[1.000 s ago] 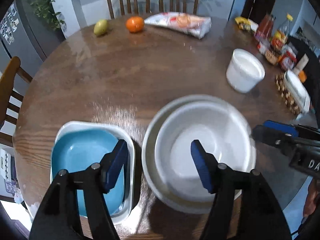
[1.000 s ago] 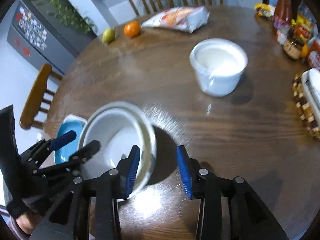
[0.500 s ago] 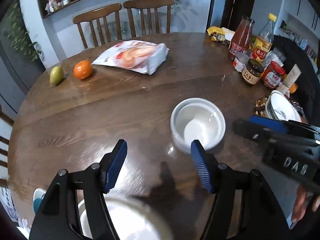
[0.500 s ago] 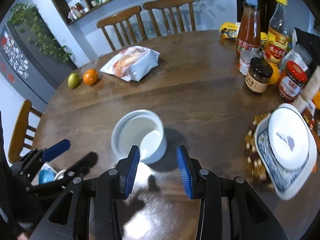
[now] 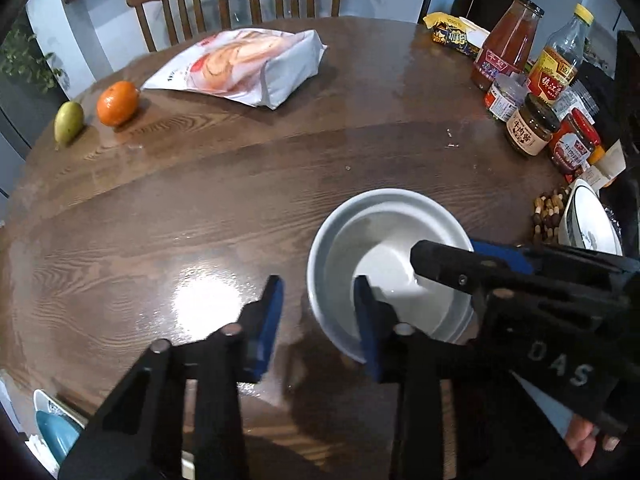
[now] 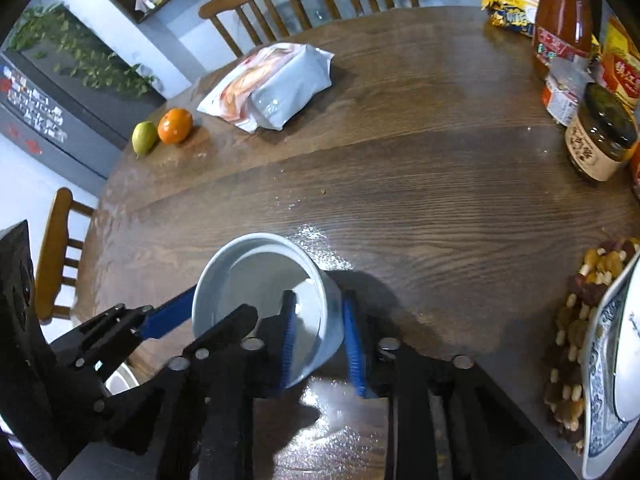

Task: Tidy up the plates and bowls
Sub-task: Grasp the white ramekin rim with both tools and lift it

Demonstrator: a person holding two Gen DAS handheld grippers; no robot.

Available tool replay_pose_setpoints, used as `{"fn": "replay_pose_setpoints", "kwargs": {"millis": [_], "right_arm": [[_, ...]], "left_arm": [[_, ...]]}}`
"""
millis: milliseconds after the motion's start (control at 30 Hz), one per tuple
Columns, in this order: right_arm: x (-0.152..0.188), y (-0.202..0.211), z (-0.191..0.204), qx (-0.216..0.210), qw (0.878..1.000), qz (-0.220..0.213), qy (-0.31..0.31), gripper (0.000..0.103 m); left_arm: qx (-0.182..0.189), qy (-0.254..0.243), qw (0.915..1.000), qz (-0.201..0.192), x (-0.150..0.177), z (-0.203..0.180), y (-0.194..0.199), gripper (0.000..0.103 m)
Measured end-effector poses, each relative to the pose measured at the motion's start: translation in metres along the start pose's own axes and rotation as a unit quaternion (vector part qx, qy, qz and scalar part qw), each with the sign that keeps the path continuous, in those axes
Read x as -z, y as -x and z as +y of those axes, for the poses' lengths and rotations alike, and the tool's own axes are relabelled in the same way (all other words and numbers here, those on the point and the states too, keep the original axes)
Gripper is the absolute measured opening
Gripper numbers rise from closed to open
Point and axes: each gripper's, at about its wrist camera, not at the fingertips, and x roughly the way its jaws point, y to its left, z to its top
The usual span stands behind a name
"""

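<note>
White deep bowl (image 6: 256,280) near the front edge of the round wooden table (image 6: 400,184), right gripper (image 6: 320,340) closing astride its right wall, left gripper (image 5: 316,320) closing astride its left wall, neither clearly pressing yet

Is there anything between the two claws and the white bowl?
Nothing visible. Each claw already has the bowl's wall between its fingers: the left claw straddles the near-left rim, the right claw the other side. Both are closing on it, with only bare table around.
</note>
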Motion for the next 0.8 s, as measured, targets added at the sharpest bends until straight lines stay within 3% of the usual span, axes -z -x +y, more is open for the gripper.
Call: {"fn": "replay_pose_setpoints", "kwargs": {"millis": [100, 300, 500, 800], "right_arm": [[-0.001, -0.001, -0.002, 0.006, 1.000, 0.001, 0.001, 0.015], [0.003, 0.002, -0.001, 0.010, 1.000, -0.010, 0.006, 0.015], [0.015, 0.019, 0.009, 0.005, 0.999, -0.036, 0.006, 0.012], [0.033, 0.068, 0.043, 0.003, 0.996, -0.087, 0.020, 0.012]], "left_arm": [[0.006, -0.002, 1.0000, 0.000, -0.001, -0.003, -0.001, 0.016], [-0.002, -0.007, 0.9999, -0.015, 0.003, -0.005, 0.001, 0.011], [-0.025, -0.029, 0.9967, -0.071, 0.013, -0.011, 0.032, 0.007], [-0.038, -0.042, 0.9887, -0.139, 0.035, -0.006, 0.089, 0.009]]}}
